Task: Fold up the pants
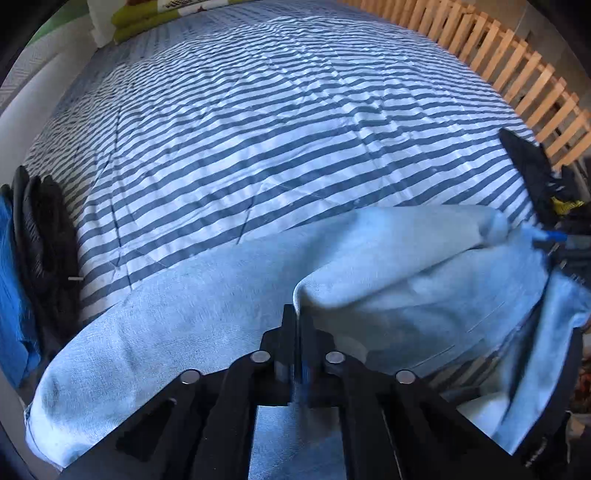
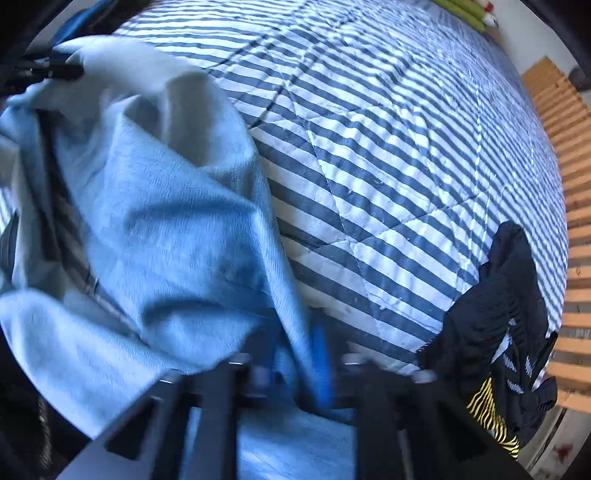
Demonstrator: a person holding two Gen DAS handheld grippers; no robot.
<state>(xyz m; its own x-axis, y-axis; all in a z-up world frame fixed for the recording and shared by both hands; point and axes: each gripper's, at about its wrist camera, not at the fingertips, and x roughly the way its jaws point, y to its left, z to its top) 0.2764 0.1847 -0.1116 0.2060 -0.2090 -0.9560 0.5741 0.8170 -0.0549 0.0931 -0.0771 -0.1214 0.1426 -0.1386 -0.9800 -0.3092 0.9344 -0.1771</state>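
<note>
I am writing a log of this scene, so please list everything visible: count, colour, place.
light blue denim pants: one, near bed edge, held in both grippers
blue-and-white striped quilt: one, covers bed
black garment with yellow stripes: one, bed's right edge
black clothes pile: one, left edge, beside blue cloth
green pillow: one, far end
wooden slat rail: one, right side
left gripper: fingers shut on pants
right gripper: blurred, shut on pants

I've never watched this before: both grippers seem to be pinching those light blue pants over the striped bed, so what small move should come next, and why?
Probably carry the pinched edge across and lay it flat. The left gripper and the right gripper are both shut on the light blue pants, which hang bunched and rumpled between them rather than folded, and the striped bedcover ahead lies open to receive them.
</note>
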